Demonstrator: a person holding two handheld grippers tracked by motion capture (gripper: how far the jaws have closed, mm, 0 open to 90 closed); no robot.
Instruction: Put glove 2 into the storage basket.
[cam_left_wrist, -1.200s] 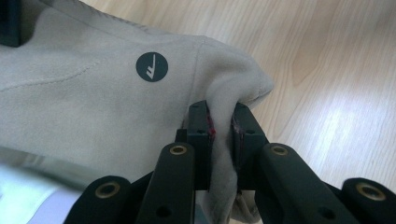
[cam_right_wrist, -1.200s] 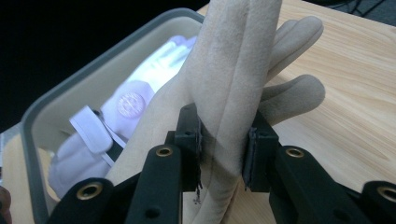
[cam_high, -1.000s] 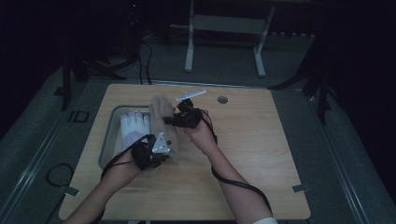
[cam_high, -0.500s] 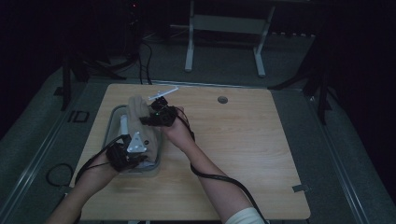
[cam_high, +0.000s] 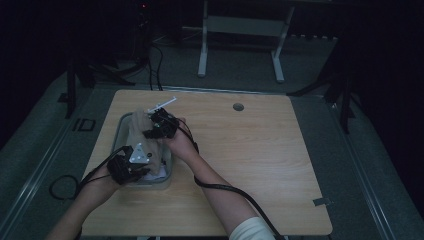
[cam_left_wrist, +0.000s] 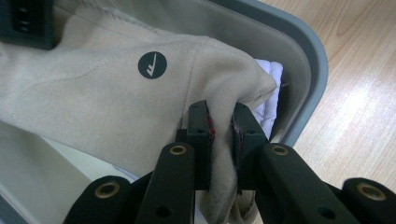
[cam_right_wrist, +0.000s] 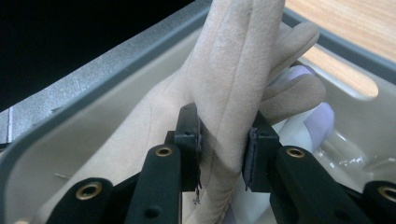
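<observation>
A beige suede glove (cam_high: 141, 134) lies stretched over the grey tray (cam_high: 121, 131) at the table's left side. My left gripper (cam_high: 136, 161) is shut on the glove's cuff end (cam_left_wrist: 116, 88) at the tray's near end, the fabric pinched between its pads (cam_left_wrist: 222, 122). At the tray's far end my right gripper (cam_high: 156, 128) is shut on the glove's finger part (cam_right_wrist: 233, 70), with the fabric bunched between its pads (cam_right_wrist: 223, 136). Two beige fingers stick out past that grip. A white glove (cam_left_wrist: 272, 86) lies in the tray under the beige one.
The tray's rounded rim (cam_left_wrist: 310, 60) borders bare wooden tabletop (cam_high: 260, 150) to its right. A round grommet hole (cam_high: 238, 106) sits near the table's far edge. A white stick (cam_high: 165, 102) juts out beyond the right gripper. Cables trail from both grippers along the person's forearms.
Both hands have moved left and slightly down with the beige glove, from beside the tray to over and into it. Both grips have stayed the same.
</observation>
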